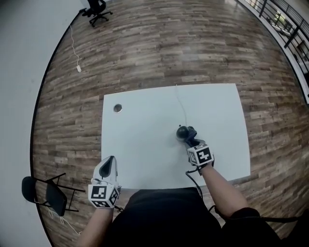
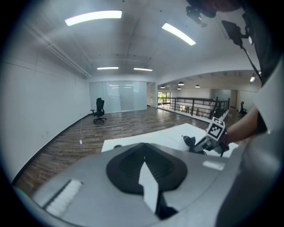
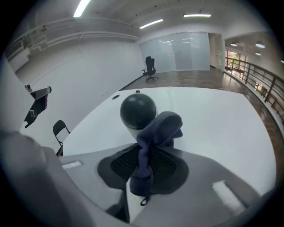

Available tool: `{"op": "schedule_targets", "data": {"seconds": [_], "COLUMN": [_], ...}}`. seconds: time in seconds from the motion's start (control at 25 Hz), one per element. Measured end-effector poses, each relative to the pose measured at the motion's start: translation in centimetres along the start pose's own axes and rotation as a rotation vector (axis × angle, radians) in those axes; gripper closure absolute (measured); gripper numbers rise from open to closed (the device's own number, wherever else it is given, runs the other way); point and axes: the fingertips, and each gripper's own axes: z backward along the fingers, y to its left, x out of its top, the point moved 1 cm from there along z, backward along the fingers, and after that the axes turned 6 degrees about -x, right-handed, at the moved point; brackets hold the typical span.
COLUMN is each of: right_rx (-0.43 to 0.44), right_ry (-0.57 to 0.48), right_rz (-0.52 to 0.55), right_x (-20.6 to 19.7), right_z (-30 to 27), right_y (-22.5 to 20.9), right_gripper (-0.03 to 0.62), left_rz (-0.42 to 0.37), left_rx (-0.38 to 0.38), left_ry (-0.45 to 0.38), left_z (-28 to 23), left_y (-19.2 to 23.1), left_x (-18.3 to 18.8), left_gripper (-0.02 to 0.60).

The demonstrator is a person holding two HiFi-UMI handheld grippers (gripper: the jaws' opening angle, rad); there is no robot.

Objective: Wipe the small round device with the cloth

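Note:
The small round device (image 1: 182, 132) is a dark ball on a short pale base (image 3: 135, 111), standing right of the middle of the white table (image 1: 145, 125). My right gripper (image 1: 192, 141) is shut on a bunched dark blue cloth (image 3: 159, 126). The cloth's free end lies against the ball's right side. A thin cable (image 1: 179, 103) runs from the device to the table's far edge. My left gripper (image 1: 110, 160) hovers at the table's near left edge. Its jaws (image 2: 144, 148) meet at the tips with nothing between them.
A round hole (image 1: 118, 108) sits in the table's far left corner. On the wood floor, a black office chair (image 1: 96, 10) stands far off and a folding chair (image 1: 48, 193) stands near the left. A white wall runs along the left and a railing (image 1: 285, 24) along the far right.

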Motion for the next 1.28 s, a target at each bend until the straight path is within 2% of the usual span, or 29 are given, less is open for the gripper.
{"op": "schedule_targets", "data": {"seconds": [0.16, 0.36, 0.56, 0.84, 0.96, 1.08, 1.12, 1.16, 1.28], "right_rx": [0.022, 0.037, 0.07, 0.159, 0.22, 0.308, 0.291, 0.233, -0.093], "right_ry": [0.035, 0.054, 0.074, 0.057, 0.021, -0.111, -0.184, -0.267, -0.471], "right_rz": [0.021, 0.079, 0.092, 0.135, 0.156, 0.267, 0.333, 0.407, 0.576], "right_x": [-1.2, -0.8, -0.6, 0.7, 1.8, 4.5, 5.8, 7.3, 11.8], "right_z": [0.3, 0.4, -0.1, -2.2, -1.4, 1.0, 2.0, 3.3, 7.0], "right_y": [1.1, 3.1, 5.0, 9.1, 10.4, 13.1, 13.4, 13.3, 10.1], "right_gripper": [0.519, 0.519, 0.519, 0.519, 0.519, 0.519, 0.519, 0.519, 0.519], "left_rz": [0.031, 0.061, 0.074, 0.113, 0.117, 0.126, 0.127, 0.126, 0.12], "left_rx": [0.014, 0.014, 0.015, 0.058, 0.051, 0.047, 0.045, 0.041, 0.023], "left_ry": [-0.003, -0.008, -0.014, -0.003, -0.001, -0.002, -0.004, -0.009, -0.025], "left_z": [0.3, 0.5, 0.9, 2.2, 2.0, 1.6, 1.3, 1.1, 0.2], "left_y": [0.4, 1.0, 1.6, 4.2, 3.9, 4.0, 4.0, 4.0, 3.5], "left_x": [-0.7, -1.2, -1.6, -2.7, -3.0, -3.2, -3.2, -3.1, -2.6], "left_gripper": [0.574, 0.574, 0.574, 0.574, 0.574, 0.574, 0.574, 0.574, 0.574]}}
